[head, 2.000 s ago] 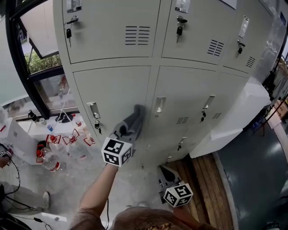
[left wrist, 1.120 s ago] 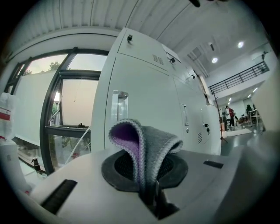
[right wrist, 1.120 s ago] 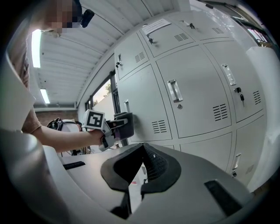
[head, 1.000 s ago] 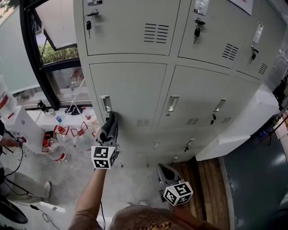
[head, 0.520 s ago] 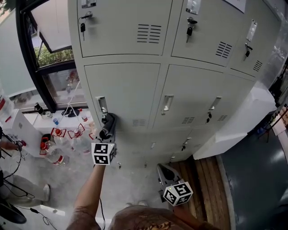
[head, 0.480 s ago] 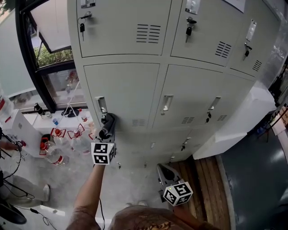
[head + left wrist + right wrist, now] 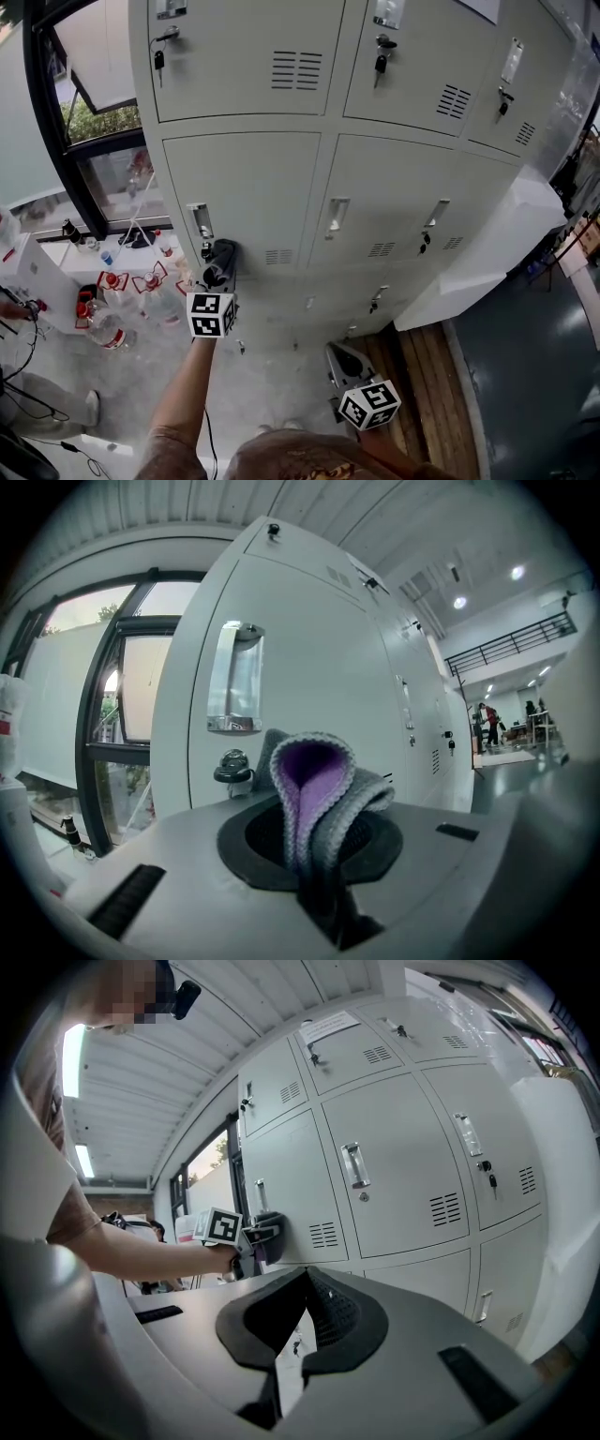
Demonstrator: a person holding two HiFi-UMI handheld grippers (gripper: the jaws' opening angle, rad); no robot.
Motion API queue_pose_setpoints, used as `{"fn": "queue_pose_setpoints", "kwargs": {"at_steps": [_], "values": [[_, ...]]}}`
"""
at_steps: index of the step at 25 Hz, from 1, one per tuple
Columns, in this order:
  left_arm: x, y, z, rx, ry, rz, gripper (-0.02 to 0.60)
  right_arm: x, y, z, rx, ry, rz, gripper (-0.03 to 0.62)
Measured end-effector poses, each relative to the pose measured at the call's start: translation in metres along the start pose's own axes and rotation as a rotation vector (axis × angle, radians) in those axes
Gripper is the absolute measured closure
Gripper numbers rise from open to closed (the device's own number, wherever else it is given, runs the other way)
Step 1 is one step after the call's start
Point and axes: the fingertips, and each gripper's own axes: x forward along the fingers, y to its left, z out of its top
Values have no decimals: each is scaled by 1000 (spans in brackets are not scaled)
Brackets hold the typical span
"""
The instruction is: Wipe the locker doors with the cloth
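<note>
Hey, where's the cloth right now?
In the head view's left half, the cloth is clamped in the left gripper, held up to the leftmost middle-row locker door, just below its handle and beside the lock.

A black-framed glass window (image 7: 56,122) is seen at the left. Below it, clear plastic bottles with red caps (image 7: 103,328) are gathered on a pale speckled floor (image 7: 141,375). Brown wooden planks (image 7: 422,375) are laid beside a dark grey floor (image 7: 525,375).
</note>
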Motion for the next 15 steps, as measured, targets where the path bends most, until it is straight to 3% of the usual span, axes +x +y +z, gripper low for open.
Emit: {"fn": "queue_pose_setpoints", "kwargs": {"at_steps": [9,15], "values": [[7,-9,-2,34,-2,-47,540,3,1,0,-4,6,1,595],[12,-19,-6,5,-13,-87,540,2,-3,0,-6,7,-13,595]]}}
